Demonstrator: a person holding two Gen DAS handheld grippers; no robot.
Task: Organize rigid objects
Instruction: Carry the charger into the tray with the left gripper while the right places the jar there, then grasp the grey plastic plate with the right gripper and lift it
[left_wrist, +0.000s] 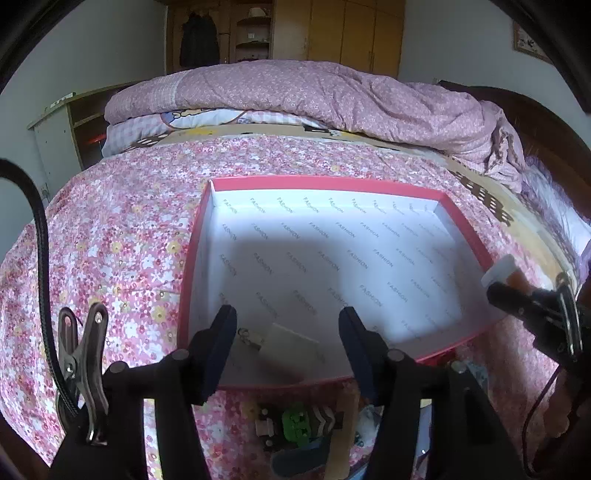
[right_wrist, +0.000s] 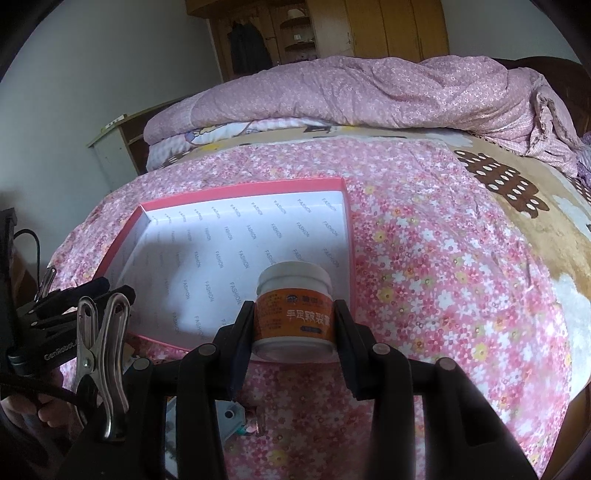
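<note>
The right gripper squeezes the jar (orange label); next it goes into the box. The left gripper is apart, empty.

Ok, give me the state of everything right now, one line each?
Red box: open, no lid, on the bed.
Small flat item: lying inside the box, near corner.
Jar: capped, upright, held above the box's edge.
Left gripper: open, nothing gripped.
Right gripper: shut on the jar.

Red-rimmed box lay open on the bed, white printed lining, small pale flat item near its front wall, orange-labelled white jar upright, clamped over the box's front right corner
</note>
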